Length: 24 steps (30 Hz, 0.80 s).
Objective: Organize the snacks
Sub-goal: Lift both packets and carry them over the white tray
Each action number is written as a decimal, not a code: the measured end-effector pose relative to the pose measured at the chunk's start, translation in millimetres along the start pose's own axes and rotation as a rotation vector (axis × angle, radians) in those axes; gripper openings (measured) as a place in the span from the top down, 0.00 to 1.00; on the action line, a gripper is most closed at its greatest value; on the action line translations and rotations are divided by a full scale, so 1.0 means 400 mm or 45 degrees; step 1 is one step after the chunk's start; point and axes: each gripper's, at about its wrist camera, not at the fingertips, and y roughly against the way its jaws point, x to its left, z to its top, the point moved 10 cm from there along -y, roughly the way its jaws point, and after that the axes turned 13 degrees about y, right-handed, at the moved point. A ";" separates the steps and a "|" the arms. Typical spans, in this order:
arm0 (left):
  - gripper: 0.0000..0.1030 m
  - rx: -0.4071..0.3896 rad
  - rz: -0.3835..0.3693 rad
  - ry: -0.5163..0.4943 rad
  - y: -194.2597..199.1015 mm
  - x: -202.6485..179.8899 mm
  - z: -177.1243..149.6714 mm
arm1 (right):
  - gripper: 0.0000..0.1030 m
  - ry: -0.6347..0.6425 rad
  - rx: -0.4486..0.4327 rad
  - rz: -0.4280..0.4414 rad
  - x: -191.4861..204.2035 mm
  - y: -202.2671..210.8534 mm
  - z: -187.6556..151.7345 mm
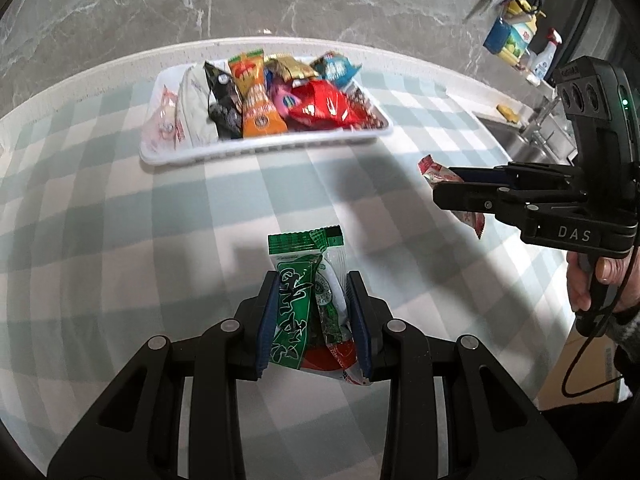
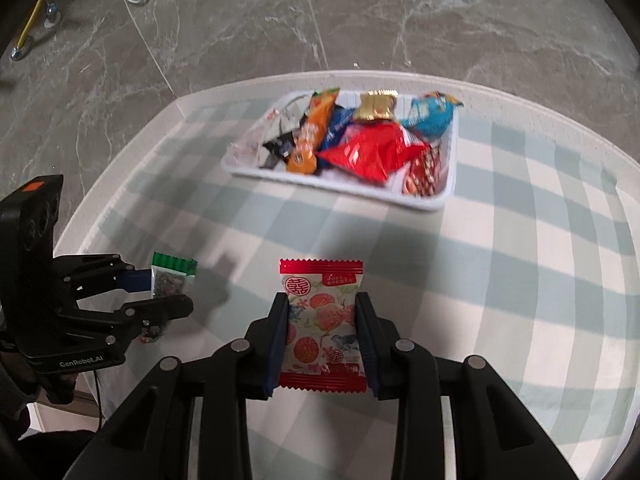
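My left gripper (image 1: 314, 280) is shut on a green snack packet (image 1: 308, 300), held above the checked tablecloth. The right wrist view shows that gripper (image 2: 164, 292) at the left with the green packet (image 2: 173, 276) sticking out of it. My right gripper (image 2: 322, 300) is shut on a red-and-white candy packet (image 2: 322, 324), its pads pressing both long edges. In the left wrist view the right gripper (image 1: 438, 184) comes in from the right with the candy packet (image 1: 434, 170) in its jaws. A white tray (image 1: 264, 148) (image 2: 340, 188) full of several snack bags sits farther back on the table.
The round table wears a pale green and white checked cloth (image 1: 120, 220), with its edge and grey marble floor (image 2: 400, 12) beyond. A sink counter with cleaning bottles (image 1: 516, 40) stands at the far right. A person's hand (image 1: 592, 284) grips the right handle.
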 end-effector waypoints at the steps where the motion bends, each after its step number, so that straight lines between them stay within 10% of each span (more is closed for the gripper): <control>1: 0.70 -0.005 -0.006 0.004 0.003 0.002 0.009 | 0.66 -0.004 -0.005 0.009 -0.002 0.000 0.011; 24: 0.70 -0.119 -0.057 0.036 0.005 0.039 0.333 | 0.66 -0.064 -0.105 0.030 -0.085 -0.033 0.230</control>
